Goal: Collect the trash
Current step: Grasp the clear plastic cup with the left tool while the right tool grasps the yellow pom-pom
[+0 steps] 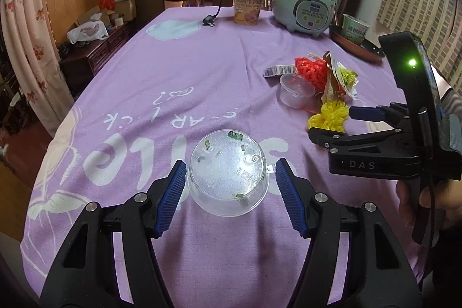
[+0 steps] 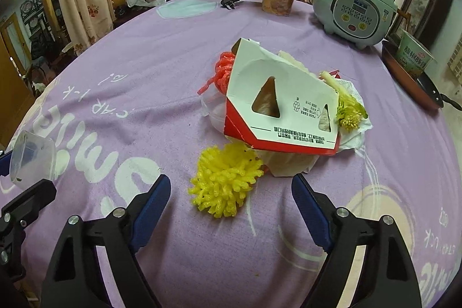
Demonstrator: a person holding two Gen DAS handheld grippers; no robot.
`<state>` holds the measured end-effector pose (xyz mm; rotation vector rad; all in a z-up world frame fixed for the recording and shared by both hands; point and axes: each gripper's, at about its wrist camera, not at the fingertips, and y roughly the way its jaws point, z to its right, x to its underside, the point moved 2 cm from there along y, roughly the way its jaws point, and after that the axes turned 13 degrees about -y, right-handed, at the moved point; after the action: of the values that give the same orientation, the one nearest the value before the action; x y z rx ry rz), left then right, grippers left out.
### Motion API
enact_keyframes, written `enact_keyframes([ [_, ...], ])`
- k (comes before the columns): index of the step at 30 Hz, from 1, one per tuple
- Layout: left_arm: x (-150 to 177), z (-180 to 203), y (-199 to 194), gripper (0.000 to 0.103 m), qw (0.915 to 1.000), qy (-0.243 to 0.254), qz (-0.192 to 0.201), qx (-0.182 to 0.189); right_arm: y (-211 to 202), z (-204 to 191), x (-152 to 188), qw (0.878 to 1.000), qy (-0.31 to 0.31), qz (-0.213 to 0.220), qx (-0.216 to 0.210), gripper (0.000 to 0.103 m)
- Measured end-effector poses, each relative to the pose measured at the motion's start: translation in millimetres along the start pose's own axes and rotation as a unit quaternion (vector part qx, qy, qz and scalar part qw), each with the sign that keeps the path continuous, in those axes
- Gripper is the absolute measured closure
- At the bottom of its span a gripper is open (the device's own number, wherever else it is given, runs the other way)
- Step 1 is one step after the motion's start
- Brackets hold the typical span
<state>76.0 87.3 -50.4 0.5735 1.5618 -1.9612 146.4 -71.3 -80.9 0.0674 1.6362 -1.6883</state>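
Observation:
A clear plastic bowl [image 1: 228,172] with green scraps inside sits between the blue pads of my left gripper [image 1: 231,163], which is shut on it. From the right wrist view the bowl [image 2: 31,160] hangs tilted above the purple cloth at the far left. My right gripper [image 2: 231,178] is open, its fingers either side of a yellow foam net [image 2: 225,184] without touching it. Behind the net lies a pile: a torn red-and-white carton [image 2: 277,100], a red foam net [image 2: 222,71], a tissue with a vegetable stalk [image 2: 349,108] and a small clear cup [image 1: 296,90].
A green rice cooker [image 1: 306,7] stands at the back of the table. Beside it is a noodle cup [image 1: 248,7] with a yellow corded appliance on top. A pan holding a green cup [image 1: 355,28] sits at the right edge. A barcode wrapper [image 1: 278,70] lies near the pile.

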Motion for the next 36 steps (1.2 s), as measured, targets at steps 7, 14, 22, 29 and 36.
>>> enact_keyframes([
  [7,2.7,-1.9,4.1,0.04,1.0,-0.007,-0.007,0.002,4.8,2.5,-1.6,1.0,0.011,-0.003,0.001,0.027],
  [14,4.0,-1.8,9.0,0.04,0.9998,-0.01,-0.016,0.003,13.2,6.4,-0.8,1.0,0.019,-0.015,-0.005,0.034],
  [22,5.3,-1.5,15.1,0.04,0.9996,-0.013,-0.025,0.0,16.4,7.4,0.8,0.999,0.021,-0.024,-0.021,0.066],
  [29,3.1,-3.5,12.2,0.04,0.9996,-0.019,-0.023,-0.002,-4.2,14.1,11.0,0.999,0.03,-0.01,-0.026,0.067],
  [36,6.9,-2.3,0.2,0.04,0.9996,-0.021,-0.017,-0.001,-26.7,22.4,27.0,0.999,0.038,0.0,-0.033,0.067],
])
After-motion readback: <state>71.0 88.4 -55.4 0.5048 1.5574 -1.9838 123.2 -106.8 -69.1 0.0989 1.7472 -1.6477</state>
